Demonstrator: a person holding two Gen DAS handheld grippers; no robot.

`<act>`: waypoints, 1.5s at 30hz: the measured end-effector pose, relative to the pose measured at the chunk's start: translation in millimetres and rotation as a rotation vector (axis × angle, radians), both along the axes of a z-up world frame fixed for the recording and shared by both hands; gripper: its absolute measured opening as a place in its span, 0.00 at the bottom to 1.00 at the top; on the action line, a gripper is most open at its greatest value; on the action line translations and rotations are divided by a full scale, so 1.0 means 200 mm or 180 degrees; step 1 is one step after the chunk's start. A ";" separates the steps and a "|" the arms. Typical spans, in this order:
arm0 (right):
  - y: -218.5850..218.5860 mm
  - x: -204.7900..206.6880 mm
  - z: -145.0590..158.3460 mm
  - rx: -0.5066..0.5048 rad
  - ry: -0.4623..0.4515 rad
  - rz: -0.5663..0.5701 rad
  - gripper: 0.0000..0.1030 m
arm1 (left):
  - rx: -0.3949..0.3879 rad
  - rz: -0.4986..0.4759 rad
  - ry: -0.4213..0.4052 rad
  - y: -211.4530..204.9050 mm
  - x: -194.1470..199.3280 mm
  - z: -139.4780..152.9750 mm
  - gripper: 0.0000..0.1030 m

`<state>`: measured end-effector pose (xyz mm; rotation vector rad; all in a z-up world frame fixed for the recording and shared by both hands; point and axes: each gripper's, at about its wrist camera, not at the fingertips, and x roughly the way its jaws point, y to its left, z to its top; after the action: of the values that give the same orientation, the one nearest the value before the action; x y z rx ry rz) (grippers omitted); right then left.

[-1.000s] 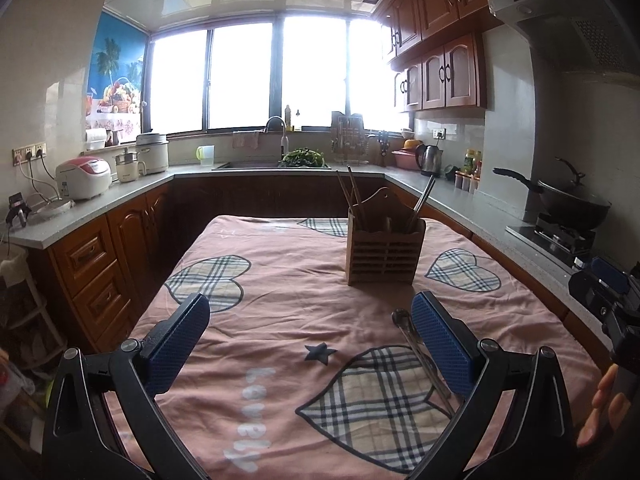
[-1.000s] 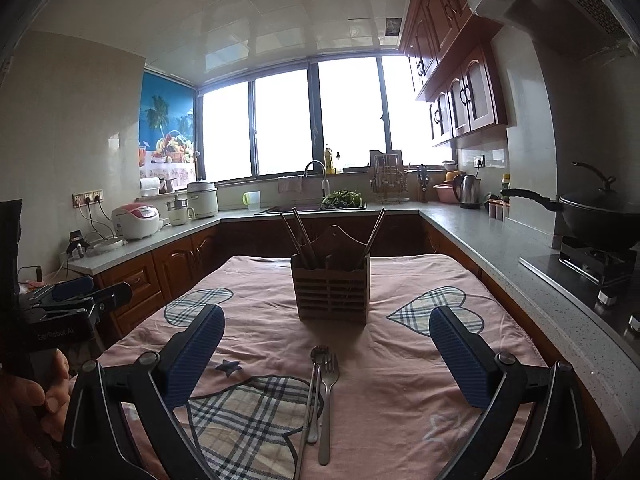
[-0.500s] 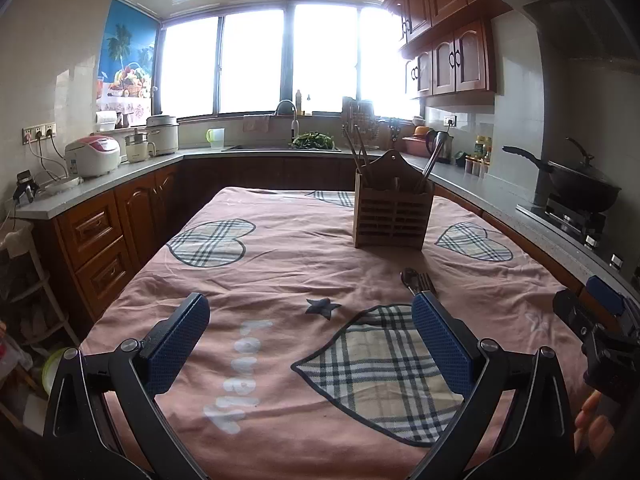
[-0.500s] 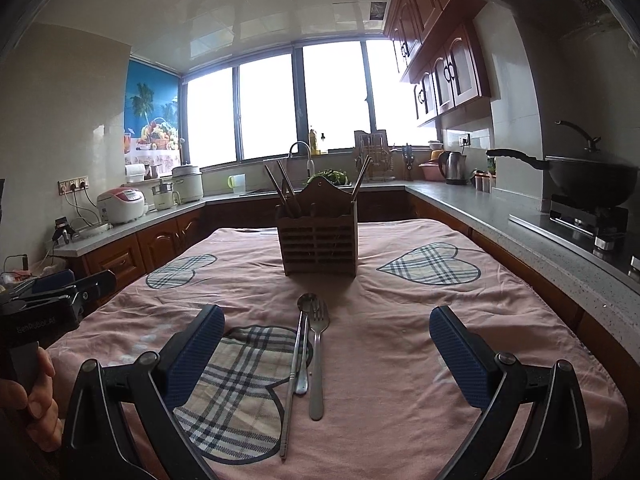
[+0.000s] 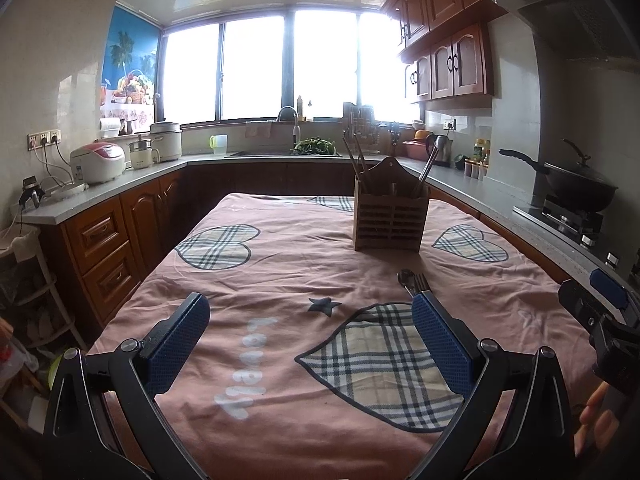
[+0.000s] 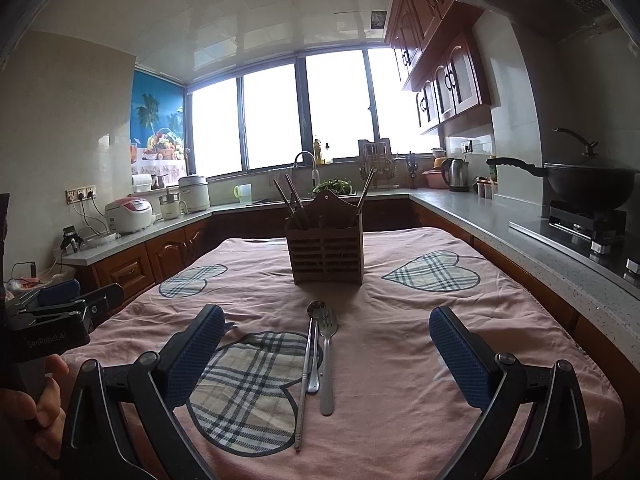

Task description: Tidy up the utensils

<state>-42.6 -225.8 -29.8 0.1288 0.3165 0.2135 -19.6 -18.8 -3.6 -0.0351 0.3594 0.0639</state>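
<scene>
Waiting to be sorted: three loose utensils lie before the wooden holder.
Left gripper gapes wide, empty; chopstick, spoon and fork touch on the cloth between the right gripper's spread, empty fingers; the holder already stands chopsticks upright.

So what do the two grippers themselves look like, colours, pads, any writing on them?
Both are alike: the left gripper and right gripper have black angular linkage arms with silver pivot bolts and two fingers faced with blue dimpled pads. White lettering shows on the left gripper's black body in the right wrist view, partly cut off. No sleeves show.
</scene>
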 end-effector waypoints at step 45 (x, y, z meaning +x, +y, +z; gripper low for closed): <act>0.03 -0.04 0.03 -0.0018 -0.0069 0.0026 1.00 | 0.0038 0.0034 -0.0043 0.00 -0.03 0.02 1.00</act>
<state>-51.4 -219.4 -23.5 0.1194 0.2961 0.2218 -26.0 -19.7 0.2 -0.0257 0.3452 0.0764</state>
